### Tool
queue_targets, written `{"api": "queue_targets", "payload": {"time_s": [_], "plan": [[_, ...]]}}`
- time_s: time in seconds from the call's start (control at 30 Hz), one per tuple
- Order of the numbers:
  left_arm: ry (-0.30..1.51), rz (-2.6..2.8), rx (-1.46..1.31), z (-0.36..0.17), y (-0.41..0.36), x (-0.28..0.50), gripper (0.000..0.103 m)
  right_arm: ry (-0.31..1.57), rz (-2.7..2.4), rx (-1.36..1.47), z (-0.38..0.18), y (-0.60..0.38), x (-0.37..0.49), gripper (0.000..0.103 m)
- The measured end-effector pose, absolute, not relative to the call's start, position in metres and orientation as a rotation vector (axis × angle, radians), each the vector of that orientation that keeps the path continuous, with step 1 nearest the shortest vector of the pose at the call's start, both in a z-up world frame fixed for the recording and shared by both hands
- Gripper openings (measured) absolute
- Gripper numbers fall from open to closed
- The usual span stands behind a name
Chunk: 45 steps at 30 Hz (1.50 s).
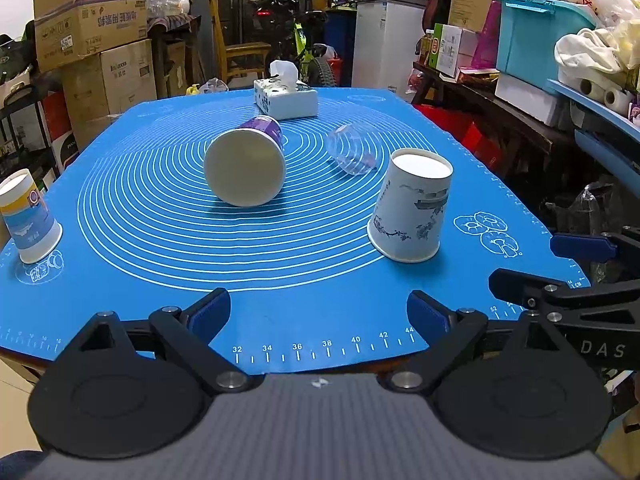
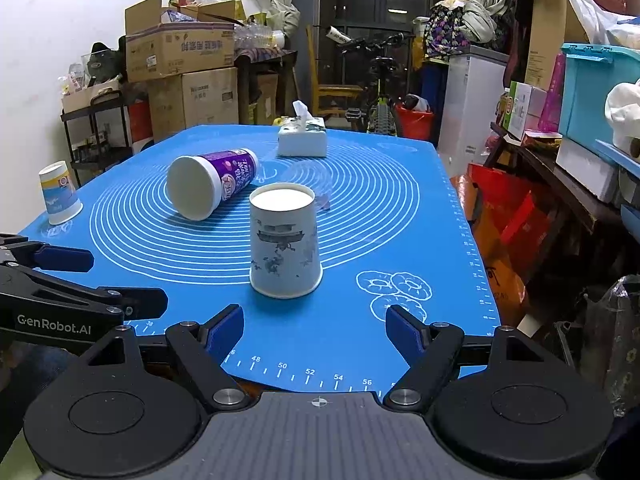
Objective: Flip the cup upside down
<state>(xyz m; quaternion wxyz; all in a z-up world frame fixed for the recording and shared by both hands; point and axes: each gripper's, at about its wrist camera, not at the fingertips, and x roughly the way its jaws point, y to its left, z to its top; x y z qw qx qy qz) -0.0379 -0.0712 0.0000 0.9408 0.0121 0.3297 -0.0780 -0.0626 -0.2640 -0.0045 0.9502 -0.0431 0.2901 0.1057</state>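
A blue mat [image 1: 304, 264] printed with white concentric rings and an edge ruler is seen filling the middle of both views. A white cup [image 1: 410, 206] with grey ink-style print is set upside down, rim on the mat, at right of centre in the left wrist view and at centre [image 2: 285, 242] in the right wrist view. A purple cup [image 1: 248, 162] is laid on its side near the ring centre, its white base turned toward the cameras; it is shown at upper left of centre [image 2: 214, 182] in the right wrist view. A clear cup [image 1: 352, 150] is laid on its side between the purple cup and the white cup, apart from both; in the right wrist view it is largely hidden behind the white cup. A yellow-and-blue cup [image 1: 30, 216] is stood inverted at the left edge of the mat [image 2: 60, 194]. A tissue box [image 1: 286, 98] is placed at the far end of the mat [image 2: 302, 140]. The left gripper [image 1: 318, 312] is held low at the near edge with its jaws spread wide and nothing between them. The right gripper [image 2: 314, 332] is likewise held with jaws apart and empty, just short of the white cup. Stacked cartons [image 1: 90, 24] are recorded at upper left.
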Motion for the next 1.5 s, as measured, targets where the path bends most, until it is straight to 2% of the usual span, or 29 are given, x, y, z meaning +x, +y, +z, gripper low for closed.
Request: {"api": "queue_targets", "payload": {"time_s": [1.5], "plan": [[0.689,-0.165,0.044,-0.0050,-0.0757,-0.0371,0.094,0.603,0.209,-0.085,-0.0062,-0.2708,-0.0605,0.081]]}}
